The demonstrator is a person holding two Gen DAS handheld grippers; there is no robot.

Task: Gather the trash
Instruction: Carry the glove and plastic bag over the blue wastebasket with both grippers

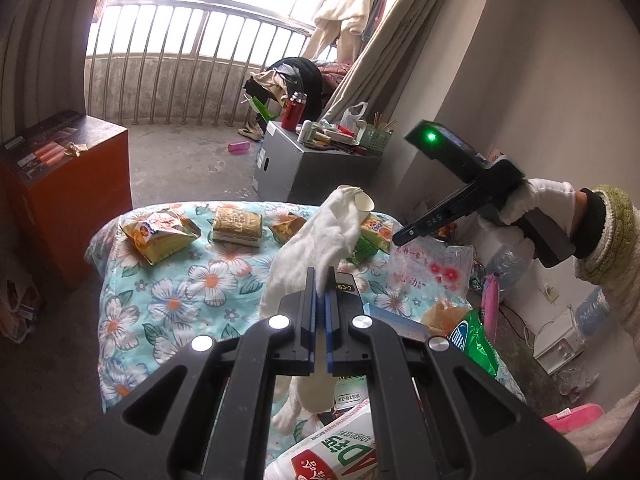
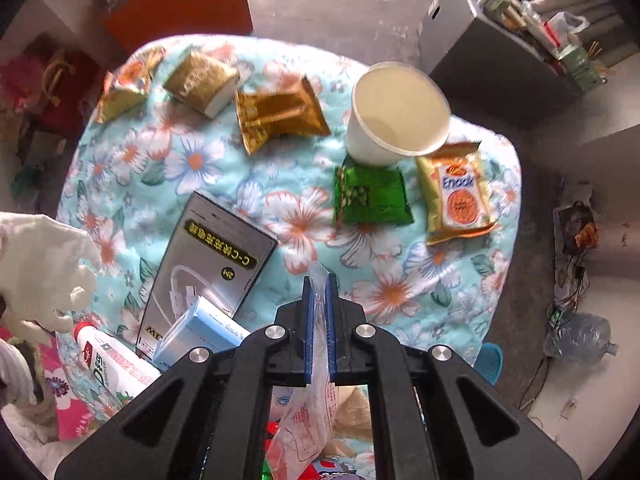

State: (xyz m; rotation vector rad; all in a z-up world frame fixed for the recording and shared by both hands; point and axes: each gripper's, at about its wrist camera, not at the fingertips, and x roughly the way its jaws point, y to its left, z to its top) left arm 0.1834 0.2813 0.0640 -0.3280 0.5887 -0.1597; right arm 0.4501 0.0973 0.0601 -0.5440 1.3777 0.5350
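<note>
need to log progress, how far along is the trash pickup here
Partly done. The plastic bag pinched in the right gripper already holds some wrappers. In hand: the left gripper is shut on a white cloth, not yet bagged. Left on the flowered table: the paper cup, green packet, snack packets, boxes and a white pouch.

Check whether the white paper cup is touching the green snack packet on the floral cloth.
Touching. The right wrist view shows the white paper cup with its base resting on the top edge of the green snack packet.
</note>
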